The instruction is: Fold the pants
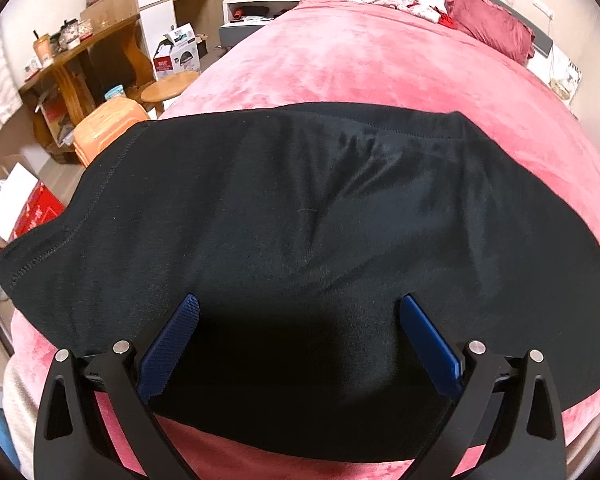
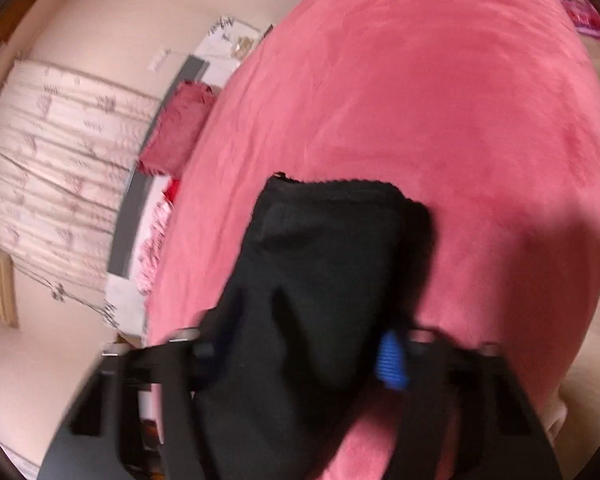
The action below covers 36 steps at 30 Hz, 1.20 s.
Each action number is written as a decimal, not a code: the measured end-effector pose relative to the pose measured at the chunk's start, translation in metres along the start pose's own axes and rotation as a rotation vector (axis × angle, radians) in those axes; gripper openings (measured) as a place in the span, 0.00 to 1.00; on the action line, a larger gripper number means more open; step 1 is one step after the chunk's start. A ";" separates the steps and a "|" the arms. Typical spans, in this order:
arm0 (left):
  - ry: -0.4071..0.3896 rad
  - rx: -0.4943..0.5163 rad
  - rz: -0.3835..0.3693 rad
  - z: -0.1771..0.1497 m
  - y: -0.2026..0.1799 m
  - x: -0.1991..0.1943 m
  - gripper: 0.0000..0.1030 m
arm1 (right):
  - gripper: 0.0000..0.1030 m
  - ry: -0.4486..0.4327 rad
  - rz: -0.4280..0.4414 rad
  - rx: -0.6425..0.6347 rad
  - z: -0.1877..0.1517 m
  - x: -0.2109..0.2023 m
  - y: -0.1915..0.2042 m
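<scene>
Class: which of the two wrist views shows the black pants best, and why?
The left wrist view: the black pants lie spread, sharp, on the pink bed. The right wrist view is blurred, showing only a bunched end.

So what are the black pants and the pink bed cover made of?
The black pants look like soft knit, maybe fleecy cotton: matte, a little fuzzy, with stitched seams along the edge. The pink bed cover looks like plush fleece or velvet: its short pile shows lighter and darker brushed patches. The exact fibre cannot be told.
</scene>
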<state>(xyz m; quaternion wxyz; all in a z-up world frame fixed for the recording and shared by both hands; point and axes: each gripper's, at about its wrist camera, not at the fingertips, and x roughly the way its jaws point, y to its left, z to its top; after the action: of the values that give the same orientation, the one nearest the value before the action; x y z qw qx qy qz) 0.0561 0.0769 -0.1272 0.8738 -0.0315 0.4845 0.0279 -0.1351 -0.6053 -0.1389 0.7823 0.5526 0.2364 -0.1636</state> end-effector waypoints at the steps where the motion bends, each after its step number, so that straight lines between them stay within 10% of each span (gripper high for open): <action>1: 0.000 0.002 0.002 0.000 0.000 0.000 0.97 | 0.28 0.011 -0.019 0.008 0.001 0.003 -0.001; 16: -0.039 -0.069 0.011 0.008 0.027 -0.007 0.97 | 0.18 -0.017 0.099 -0.033 -0.011 -0.044 0.064; 36: -0.045 -0.128 -0.052 0.007 0.037 -0.007 0.97 | 0.18 0.103 0.299 -0.625 -0.159 -0.051 0.269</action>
<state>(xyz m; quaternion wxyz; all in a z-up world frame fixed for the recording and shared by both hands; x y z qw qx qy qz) 0.0552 0.1141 -0.1188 0.8810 -0.0992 0.4612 0.0369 -0.0685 -0.3656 0.0562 0.9161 0.3224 0.2305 0.0611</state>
